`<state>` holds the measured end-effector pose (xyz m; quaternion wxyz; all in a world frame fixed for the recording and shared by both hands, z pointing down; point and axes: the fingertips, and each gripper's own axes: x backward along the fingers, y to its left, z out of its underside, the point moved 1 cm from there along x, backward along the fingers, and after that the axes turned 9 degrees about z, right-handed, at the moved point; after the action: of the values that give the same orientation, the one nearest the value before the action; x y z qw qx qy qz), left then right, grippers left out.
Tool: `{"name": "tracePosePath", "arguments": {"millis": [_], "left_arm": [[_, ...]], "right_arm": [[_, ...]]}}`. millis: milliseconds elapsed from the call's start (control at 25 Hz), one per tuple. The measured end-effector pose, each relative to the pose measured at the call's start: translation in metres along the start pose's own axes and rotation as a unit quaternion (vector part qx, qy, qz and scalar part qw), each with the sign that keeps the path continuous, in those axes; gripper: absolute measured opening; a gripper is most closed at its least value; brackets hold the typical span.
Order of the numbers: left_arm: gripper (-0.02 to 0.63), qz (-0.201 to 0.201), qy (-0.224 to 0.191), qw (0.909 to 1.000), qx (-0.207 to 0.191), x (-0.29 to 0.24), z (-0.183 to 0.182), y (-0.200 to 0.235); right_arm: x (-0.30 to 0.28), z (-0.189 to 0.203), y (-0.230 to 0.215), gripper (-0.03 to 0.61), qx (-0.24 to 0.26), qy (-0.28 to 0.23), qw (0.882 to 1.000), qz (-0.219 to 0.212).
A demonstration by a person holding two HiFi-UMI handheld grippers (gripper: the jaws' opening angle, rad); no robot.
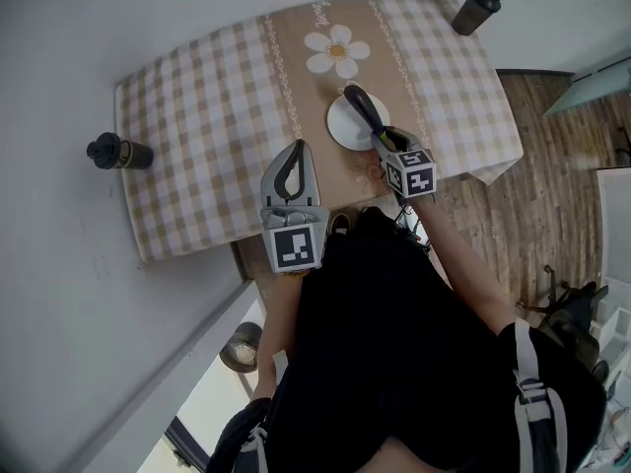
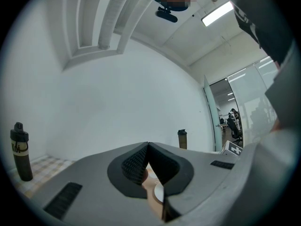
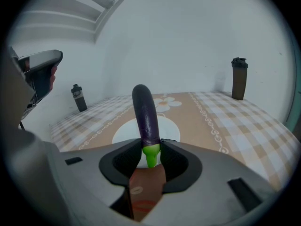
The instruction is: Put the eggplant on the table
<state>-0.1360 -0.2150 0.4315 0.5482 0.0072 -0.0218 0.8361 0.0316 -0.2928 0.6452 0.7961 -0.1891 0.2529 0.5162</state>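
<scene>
A dark purple eggplant (image 1: 362, 107) with a green stem reaches out over a white plate (image 1: 340, 131) in the middle of the checked tablecloth. My right gripper (image 1: 383, 139) is shut on its stem end. In the right gripper view the eggplant (image 3: 145, 111) sticks out past the jaws, which clamp the green stem at the right gripper (image 3: 151, 147), with the plate (image 3: 123, 131) below. I cannot tell whether it touches the plate. My left gripper (image 1: 293, 158) hangs near the table's front edge, shut and empty; the left gripper view shows its tips (image 2: 148, 145) meeting.
A dark bottle (image 1: 119, 152) stands at the table's left edge and another bottle (image 1: 477, 9) at the far right corner. A daisy print (image 1: 337, 49) lies beyond the plate. White walls border the table; wooden floor (image 1: 552, 195) lies to the right.
</scene>
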Motion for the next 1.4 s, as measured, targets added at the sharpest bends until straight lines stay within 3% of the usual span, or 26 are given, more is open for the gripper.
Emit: {"name": "tracePosePath", "arguments": {"millis": [1400], "left_arm": [[-0.008,-0.012,0.0,0.9999,-0.006,0.01,-0.002,0.008]], "right_arm": [[-0.005,0.006,0.003,0.132,0.009,0.013,1.0,0.013]]}}
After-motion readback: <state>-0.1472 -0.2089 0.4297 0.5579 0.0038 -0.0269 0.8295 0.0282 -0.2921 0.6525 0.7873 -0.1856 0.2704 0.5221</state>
